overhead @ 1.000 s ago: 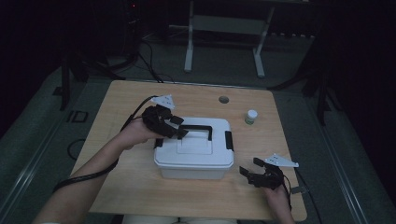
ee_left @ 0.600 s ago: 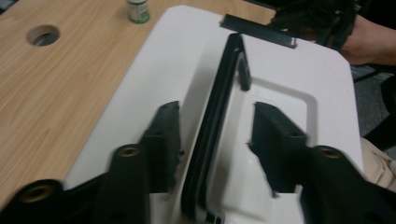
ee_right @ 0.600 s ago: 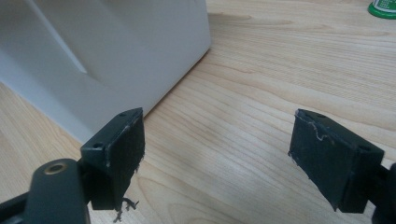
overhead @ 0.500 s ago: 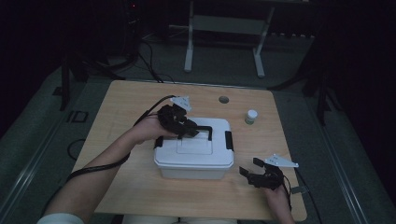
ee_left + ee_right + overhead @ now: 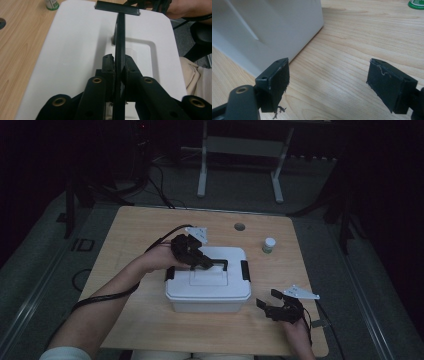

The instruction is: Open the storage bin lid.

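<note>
Compared with half a second ago, my left gripper (image 5: 202,261) has pushed a little farther over the lid of the white rectangular plastic storage box (image 5: 208,290), which sits near the middle of the light wooden table (image 5: 130,232); the box and my right gripper (image 5: 272,304) lie where they did. In the left gripper view the jaws are clamped on the thin black carry handle (image 5: 120,40) of the box, which runs away between them toward a black side latch (image 5: 117,8) at the far rim. From the high view I cannot make out that pinch. The right gripper view shows my other jaws spread wide with bare table between them, just beside a lower corner of the box (image 5: 262,32) and not touching it. The lid is shut, so I cannot see what the box holds. A small white bottle with a green label (image 5: 269,245) stands apart toward the table's far right.
</note>
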`<state>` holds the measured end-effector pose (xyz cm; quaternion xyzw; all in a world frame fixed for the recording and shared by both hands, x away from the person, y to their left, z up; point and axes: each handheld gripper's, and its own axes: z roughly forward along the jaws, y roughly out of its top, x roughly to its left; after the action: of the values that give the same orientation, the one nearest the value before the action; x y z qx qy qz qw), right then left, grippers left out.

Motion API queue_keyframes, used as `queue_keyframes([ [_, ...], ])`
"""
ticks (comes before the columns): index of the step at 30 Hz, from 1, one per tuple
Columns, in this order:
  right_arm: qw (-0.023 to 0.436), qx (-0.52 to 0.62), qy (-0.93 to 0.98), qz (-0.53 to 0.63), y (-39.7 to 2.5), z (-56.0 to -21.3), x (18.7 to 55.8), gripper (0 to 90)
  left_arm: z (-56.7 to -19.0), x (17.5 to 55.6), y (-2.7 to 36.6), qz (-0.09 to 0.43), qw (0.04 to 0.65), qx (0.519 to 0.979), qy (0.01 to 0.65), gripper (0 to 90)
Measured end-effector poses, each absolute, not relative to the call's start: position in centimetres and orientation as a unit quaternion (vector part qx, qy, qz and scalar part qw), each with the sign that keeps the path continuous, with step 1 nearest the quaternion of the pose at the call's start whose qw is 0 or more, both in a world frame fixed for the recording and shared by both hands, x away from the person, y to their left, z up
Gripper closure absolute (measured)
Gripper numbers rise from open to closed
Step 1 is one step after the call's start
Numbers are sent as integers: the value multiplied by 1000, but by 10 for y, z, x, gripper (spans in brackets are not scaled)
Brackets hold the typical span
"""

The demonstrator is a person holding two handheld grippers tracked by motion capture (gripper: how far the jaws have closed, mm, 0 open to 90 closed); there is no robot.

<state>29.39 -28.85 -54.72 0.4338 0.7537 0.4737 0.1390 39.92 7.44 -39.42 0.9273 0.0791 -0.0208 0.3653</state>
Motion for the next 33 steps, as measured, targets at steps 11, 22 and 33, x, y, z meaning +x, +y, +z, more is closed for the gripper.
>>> queue_keyframes([
  [11,138,435,753,474,-288,-547,293,179,-391,399,76,-27,379,922,71,835],
  [22,136,435,753,474,-288,-547,294,179,-362,397,90,-7,402,912,73,835],
  [33,137,439,747,480,-289,-547,293,178,-352,394,118,27,412,905,102,834],
])
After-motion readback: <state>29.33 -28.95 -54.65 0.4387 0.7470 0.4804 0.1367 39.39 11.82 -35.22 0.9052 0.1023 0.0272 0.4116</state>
